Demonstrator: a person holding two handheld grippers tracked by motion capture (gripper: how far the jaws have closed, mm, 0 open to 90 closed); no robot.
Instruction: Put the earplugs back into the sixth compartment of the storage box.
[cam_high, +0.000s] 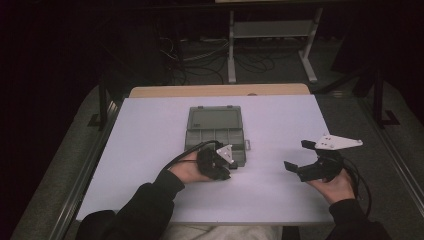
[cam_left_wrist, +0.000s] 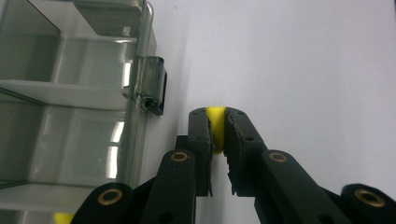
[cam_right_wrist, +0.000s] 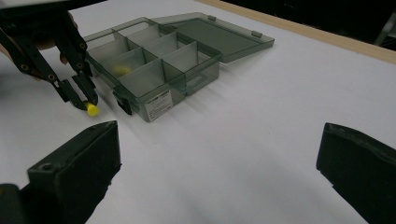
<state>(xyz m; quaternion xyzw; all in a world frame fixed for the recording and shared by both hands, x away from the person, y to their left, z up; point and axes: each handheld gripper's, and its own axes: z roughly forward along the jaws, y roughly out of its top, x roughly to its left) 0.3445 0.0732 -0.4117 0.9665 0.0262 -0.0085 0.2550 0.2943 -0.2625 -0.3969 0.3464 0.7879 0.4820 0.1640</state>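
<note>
Pinching a yellow piece (cam_left_wrist: 215, 126), left claw (cam_left_wrist: 216, 122) beside the open organizer box (cam_right_wrist: 154, 60).

Setting: lab or test room, dim. White table (cam_high: 150, 150) with wooden far edge (cam_high: 220, 90), lit against dark surroundings. At 12 o'clock beyond it, loose cables (cam_high: 200, 55) across a grey floor (cam_high: 270, 62). At 1 o'clock, a light metal stand (cam_high: 272, 30) on two legs. Black frame posts at 10 o'clock (cam_high: 102, 102) and 3 o'clock (cam_high: 378, 97). Metal rails (cam_high: 82, 175) along both table sides.
</note>
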